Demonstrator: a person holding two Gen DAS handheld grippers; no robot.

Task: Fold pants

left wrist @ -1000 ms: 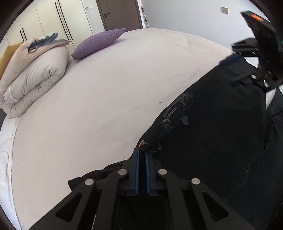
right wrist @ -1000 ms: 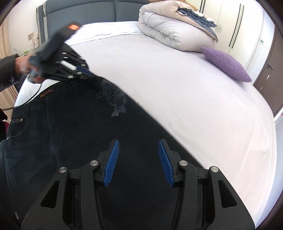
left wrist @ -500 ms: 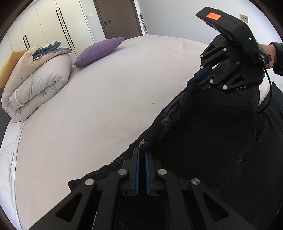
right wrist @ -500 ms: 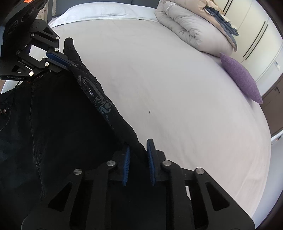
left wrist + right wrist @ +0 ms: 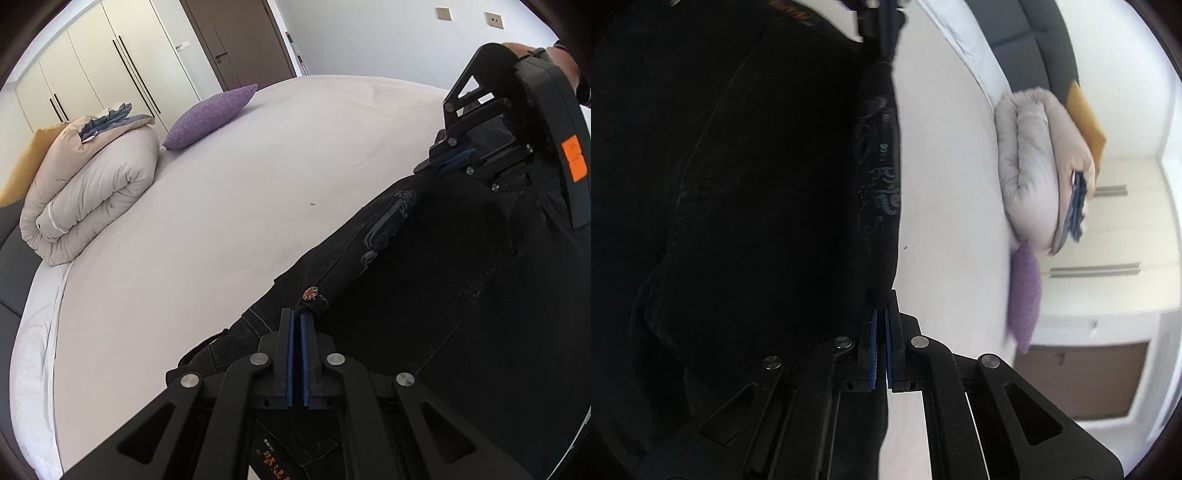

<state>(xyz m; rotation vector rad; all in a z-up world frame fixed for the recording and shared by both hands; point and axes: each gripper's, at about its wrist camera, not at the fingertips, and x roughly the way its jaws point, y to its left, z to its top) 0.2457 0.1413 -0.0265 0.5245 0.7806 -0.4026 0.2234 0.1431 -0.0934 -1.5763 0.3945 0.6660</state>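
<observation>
The left gripper [image 5: 295,325] has its blue pads pressed together on the waistband edge of the black pants [image 5: 443,295], right by a small round red-and-white button [image 5: 311,293] that sits just past the fingertips. The right gripper [image 5: 881,314] is likewise clamped tight, a fold of the same dark cloth pinched between its pads, its view rolled on its side. From the left tool the pants run ahead and to the right as a taut edge with pale embroidery [image 5: 384,229], up to the right gripper [image 5: 454,158], which a hand [image 5: 554,59] grips from behind. The garment lies on the pale bed [image 5: 221,221], which spreads out to the left of that edge. Farther off on the bed sit a rolled beige duvet [image 5: 88,192] and a purple pillow [image 5: 214,114], with wardrobe doors [image 5: 110,66] beyond.
</observation>
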